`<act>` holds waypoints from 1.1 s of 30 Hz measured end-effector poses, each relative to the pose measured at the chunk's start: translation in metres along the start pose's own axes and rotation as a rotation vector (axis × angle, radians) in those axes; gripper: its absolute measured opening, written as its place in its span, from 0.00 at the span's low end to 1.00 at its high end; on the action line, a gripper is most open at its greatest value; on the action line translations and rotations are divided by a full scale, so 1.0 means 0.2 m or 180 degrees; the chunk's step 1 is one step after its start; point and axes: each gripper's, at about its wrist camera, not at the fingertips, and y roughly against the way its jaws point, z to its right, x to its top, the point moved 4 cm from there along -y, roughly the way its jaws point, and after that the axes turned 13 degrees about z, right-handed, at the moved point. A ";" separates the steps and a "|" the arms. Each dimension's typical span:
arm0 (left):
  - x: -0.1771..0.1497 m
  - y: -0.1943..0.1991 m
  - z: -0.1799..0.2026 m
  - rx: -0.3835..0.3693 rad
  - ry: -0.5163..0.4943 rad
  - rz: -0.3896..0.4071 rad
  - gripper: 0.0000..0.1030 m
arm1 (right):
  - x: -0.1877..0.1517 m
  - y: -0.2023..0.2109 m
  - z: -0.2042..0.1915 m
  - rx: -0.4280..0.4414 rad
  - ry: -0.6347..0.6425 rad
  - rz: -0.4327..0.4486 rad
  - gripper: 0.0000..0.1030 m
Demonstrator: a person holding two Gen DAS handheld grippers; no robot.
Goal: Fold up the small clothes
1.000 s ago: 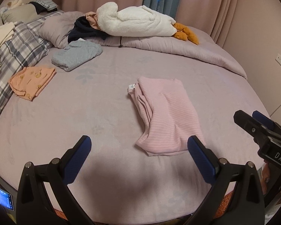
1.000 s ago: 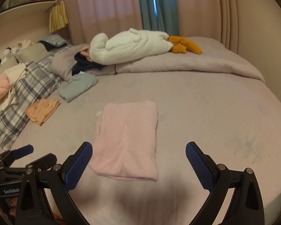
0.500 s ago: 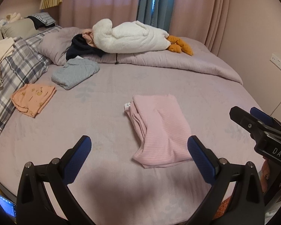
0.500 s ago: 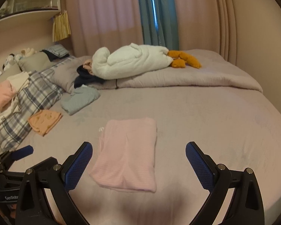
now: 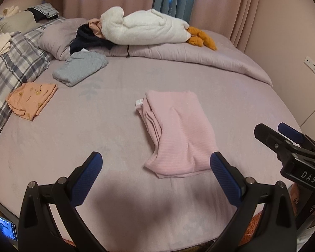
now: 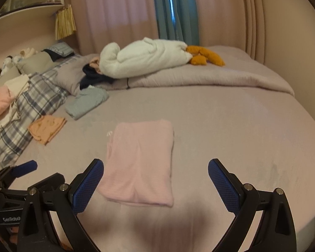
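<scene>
A folded pink striped garment [image 5: 176,132] lies flat on the lilac bed [image 5: 94,147], with a white label at its far left corner; it also shows in the right wrist view [image 6: 140,159]. My left gripper [image 5: 156,166] is open and empty, held above the near edge of the bed, just short of the garment. My right gripper [image 6: 156,172] is open and empty, above the garment's near end. The right gripper shows at the right of the left wrist view [image 5: 283,138], and the left gripper at the lower left of the right wrist view [image 6: 16,172].
A folded orange garment [image 5: 31,99] and a folded grey-blue one [image 5: 79,68] lie at the left. Behind are a plaid pillow [image 5: 16,67], a lilac duvet [image 5: 199,58], a white fleece bundle [image 5: 145,29], dark clothes [image 5: 88,40] and an orange plush [image 5: 199,37]. A wall stands at the right.
Both grippers have drawn back and tilted up from the pink garment, which now sits lower and farther in both views. Both stay open. The garment has not moved.
</scene>
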 end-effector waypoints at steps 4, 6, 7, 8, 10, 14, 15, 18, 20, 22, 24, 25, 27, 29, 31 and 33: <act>-0.02 -0.01 0.01 0.0005 0.0011 -0.0034 1.00 | -0.03 -0.01 0.01 -0.0031 -0.0017 -0.0078 0.96; -0.02 -0.01 0.01 0.0007 0.0009 -0.0041 1.00 | -0.03 -0.01 0.01 -0.0036 -0.0013 -0.0099 0.96; -0.02 -0.01 0.01 0.0008 0.0009 -0.0041 1.00 | -0.04 -0.01 0.02 -0.0036 -0.0016 -0.0112 0.96; -0.02 -0.01 0.01 0.0009 0.0007 -0.0044 1.00 | -0.04 -0.01 0.01 -0.0034 -0.0018 -0.0123 0.96; -0.02 -0.01 0.01 0.0002 0.0011 -0.0045 1.00 | -0.04 -0.02 0.01 -0.0033 -0.0016 -0.0135 0.96; -0.03 -0.02 0.00 0.0000 0.0003 -0.0054 1.00 | -0.04 -0.02 0.02 -0.0035 -0.0019 -0.0152 0.96; -0.03 -0.02 0.00 -0.0002 0.0001 -0.0056 1.00 | -0.04 -0.02 0.02 -0.0035 -0.0021 -0.0157 0.96; -0.04 -0.02 0.00 -0.0004 -0.0004 -0.0062 1.00 | -0.04 -0.03 0.02 -0.0044 -0.0017 -0.0169 0.96; -0.04 -0.02 0.00 -0.0008 -0.0011 -0.0065 1.00 | -0.05 -0.03 0.02 -0.0055 -0.0019 -0.0178 0.96; -0.04 -0.02 0.00 -0.0006 -0.0011 -0.0070 1.00 | -0.05 -0.03 0.02 -0.0059 -0.0026 -0.0192 0.96; -0.04 -0.02 0.01 -0.0012 -0.0011 -0.0078 1.00 | -0.06 -0.03 0.02 -0.0068 -0.0023 -0.0203 0.96; -0.04 -0.02 0.01 -0.0014 -0.0012 -0.0081 1.00 | -0.06 -0.03 0.02 -0.0071 -0.0019 -0.0207 0.96; -0.04 -0.03 0.02 -0.0013 -0.0019 -0.0083 1.00 | -0.06 -0.03 0.01 -0.0075 -0.0015 -0.0208 0.96; -0.04 -0.03 0.02 -0.0024 -0.0029 -0.0081 1.00 | -0.06 -0.03 0.01 -0.0073 -0.0017 -0.0207 0.96; -0.04 -0.03 0.03 -0.0037 -0.0036 -0.0081 1.00 | -0.06 -0.03 0.01 -0.0078 -0.0018 -0.0208 0.96; -0.04 -0.03 0.04 -0.0048 -0.0041 -0.0078 1.00 | -0.06 -0.03 0.02 -0.0088 -0.0020 -0.0213 0.96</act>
